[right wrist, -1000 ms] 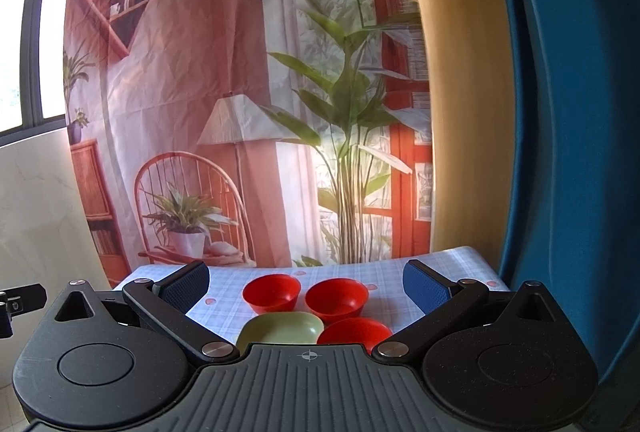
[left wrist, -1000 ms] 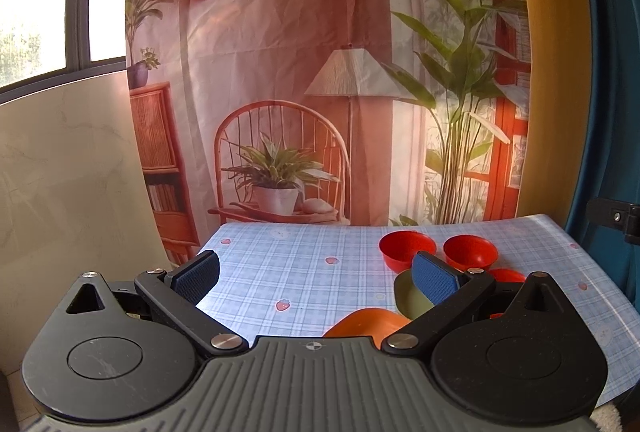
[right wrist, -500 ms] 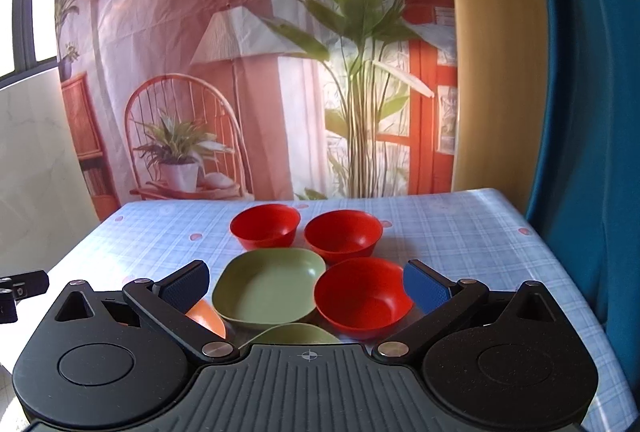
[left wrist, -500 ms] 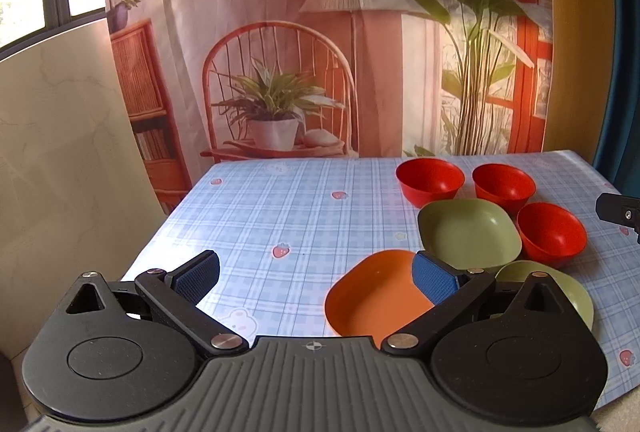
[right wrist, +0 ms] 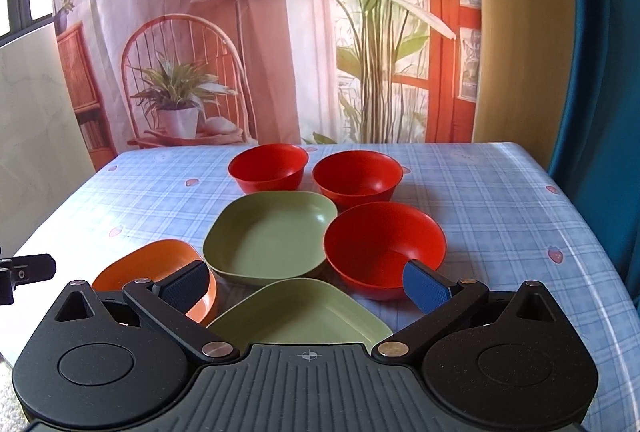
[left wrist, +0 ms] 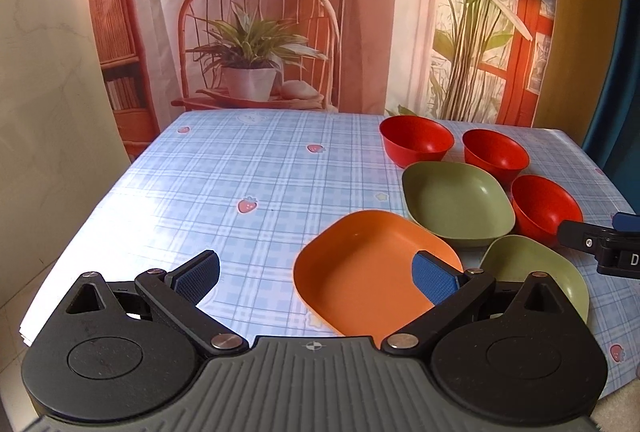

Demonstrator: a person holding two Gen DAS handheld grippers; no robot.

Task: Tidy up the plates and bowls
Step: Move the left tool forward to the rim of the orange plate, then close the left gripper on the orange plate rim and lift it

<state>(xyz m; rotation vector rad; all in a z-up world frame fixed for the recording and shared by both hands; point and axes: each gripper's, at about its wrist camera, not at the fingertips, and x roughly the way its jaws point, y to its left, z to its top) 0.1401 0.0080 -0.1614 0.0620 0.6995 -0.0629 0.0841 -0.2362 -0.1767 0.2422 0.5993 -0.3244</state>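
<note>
Three red bowls stand on the checked table: two at the back (right wrist: pixel 268 167) (right wrist: pixel 357 174) and one nearer (right wrist: pixel 384 246). A green plate (right wrist: pixel 270 234) lies in the middle, a second green plate (right wrist: pixel 300 316) nearest, and an orange plate (left wrist: pixel 372 264) to the left. My left gripper (left wrist: pixel 316 274) is open and empty above the near table edge, its right finger over the orange plate. My right gripper (right wrist: pixel 306 284) is open and empty above the near green plate, its right finger in front of the near red bowl.
The blue checked tablecloth (left wrist: pixel 240 184) covers the table, with bare cloth on its left half. A printed backdrop (left wrist: pixel 320 12) hangs behind the far edge. A pale marble panel (left wrist: pixel 44 92) stands at the left, a blue curtain (right wrist: pixel 600 52) at the right.
Both grippers have tilted down and moved closer to the table, so all the plates and bowls have come into view. Both stay open. No dish has moved.
</note>
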